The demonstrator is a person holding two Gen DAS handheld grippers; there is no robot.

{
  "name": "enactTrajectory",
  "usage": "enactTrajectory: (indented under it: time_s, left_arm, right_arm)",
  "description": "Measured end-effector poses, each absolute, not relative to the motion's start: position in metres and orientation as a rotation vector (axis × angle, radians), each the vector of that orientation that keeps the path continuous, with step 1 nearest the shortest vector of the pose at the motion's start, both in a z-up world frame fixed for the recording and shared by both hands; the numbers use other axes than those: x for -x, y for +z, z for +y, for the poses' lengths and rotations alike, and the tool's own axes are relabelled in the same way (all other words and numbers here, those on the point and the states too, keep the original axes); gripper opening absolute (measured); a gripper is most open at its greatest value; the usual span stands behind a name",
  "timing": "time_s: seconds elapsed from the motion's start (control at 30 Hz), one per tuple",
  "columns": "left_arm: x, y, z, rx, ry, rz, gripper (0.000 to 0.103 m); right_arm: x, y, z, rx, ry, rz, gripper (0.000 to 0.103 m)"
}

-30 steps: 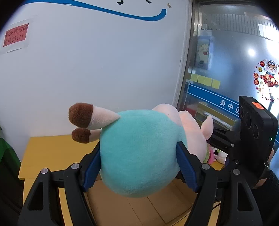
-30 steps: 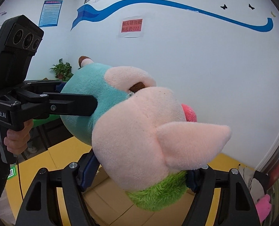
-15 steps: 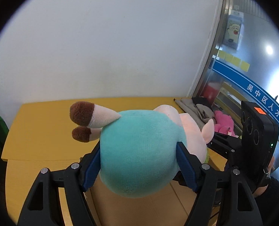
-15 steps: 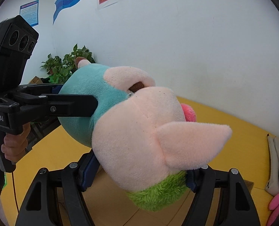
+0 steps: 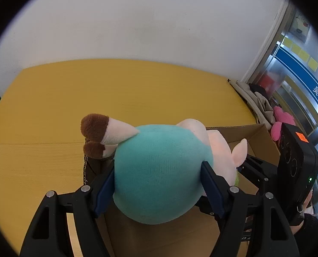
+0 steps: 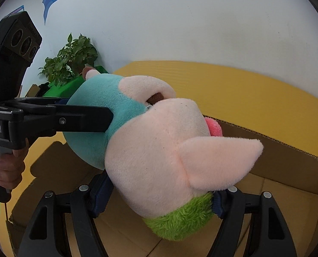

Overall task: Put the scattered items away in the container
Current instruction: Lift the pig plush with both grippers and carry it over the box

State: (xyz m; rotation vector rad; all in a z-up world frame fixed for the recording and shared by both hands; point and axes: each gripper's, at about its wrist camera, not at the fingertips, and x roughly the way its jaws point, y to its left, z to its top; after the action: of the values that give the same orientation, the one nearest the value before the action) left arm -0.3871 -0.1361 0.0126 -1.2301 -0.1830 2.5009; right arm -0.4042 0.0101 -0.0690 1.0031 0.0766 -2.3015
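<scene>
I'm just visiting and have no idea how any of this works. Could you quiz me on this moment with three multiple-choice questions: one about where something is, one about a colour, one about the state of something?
1. Where is the plush pig?
A. Lying on the floor
B. Held above the open cardboard box
C. On a shelf

2. What colour is the pig's body?
A. Turquoise
B. Red
C. Black

3. How is the left gripper set?
A. Wide open and empty
B. Closed on the pig's body
C. Resting on the yellow table

Answers:
1 B: box walls and floor show directly beneath the toy in both views.
2 A: the left wrist view shows the rounded turquoise body between the fingers.
3 B: both blue pads press into the body, while the right gripper clamps the head end.
</scene>
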Motion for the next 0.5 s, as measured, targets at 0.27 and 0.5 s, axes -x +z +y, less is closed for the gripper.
enactTrajectory:
  time_s: [0.27, 0.5]
  left_arm:
    - [0.393, -0.013, -0.163, 1.328, 2.509, -0.26, 0.075]
    - [0.389, -0.009, -0.171, 1.327, 2.547, -0.273, 0.077]
  right_arm:
    - [0.399, -0.083, -0.007, -1.032, -2.306, 0.149, 0.079]
    - [0.394, -0.08, -0.011, -1.04, -2.302, 0.159, 0.082]
